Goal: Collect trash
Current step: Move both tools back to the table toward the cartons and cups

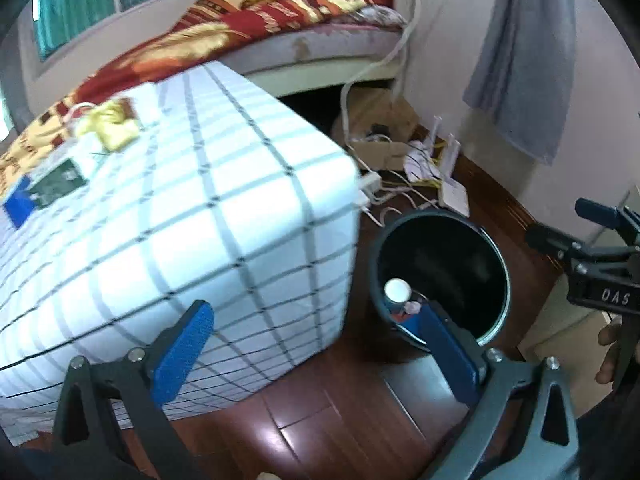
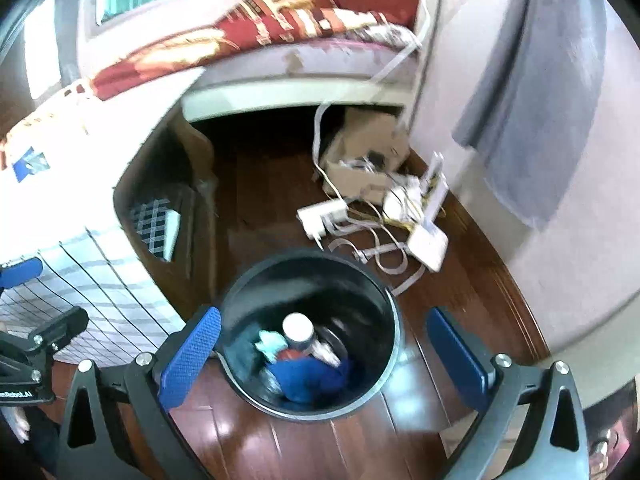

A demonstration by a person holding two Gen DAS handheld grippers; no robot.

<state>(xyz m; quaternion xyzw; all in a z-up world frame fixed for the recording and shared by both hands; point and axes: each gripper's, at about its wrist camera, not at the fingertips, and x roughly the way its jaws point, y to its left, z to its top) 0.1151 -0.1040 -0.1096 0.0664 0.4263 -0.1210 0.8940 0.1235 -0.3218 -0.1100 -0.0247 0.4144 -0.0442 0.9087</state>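
A bedroom floor of dark glossy wood (image 2: pixel 352 440) is seen here, with a bed (image 1: pixel 280 12) at the back and a worktop (image 1: pixel 180 208) draped in a white checked cloth on the left. A black bin (image 2: pixel 384 300) is stood on the floor right beside the worktop's corner, and trash (image 2: pixel 304 356) is already lying in it: a white-capped bottle, something blue, something teal, all a bit blurred.

The left gripper (image 1: pixel 320 356) is spread as wide as it goes and nothing is held between its jaws. The right gripper (image 2: pixel 332 360) is also spread wide over the bin mouth, empty too. So a drop looks just done, and the step in hand is probably going back for the next bit.

More stuff is left on the worktop: a yellow crumpled wrapper (image 1: pixel 110 128) and a dark packet (image 1: pixel 56 184) by something blue at the far side. For the next grab, the jaws should be kept wide until the piece is properly between the pads, and a light wrapper is best pinched low so it isn't pushed away.

On room: the worktop edge is close on the left, so a gripper should be lifted clear of the cloth before being swung over. A mess of cables (image 2: pixel 380 216) and a white router (image 2: pixel 430 246) is lying just behind the bin, and the wall (image 2: pixel 560 240) is near on the right. Open floor is mostly in front.
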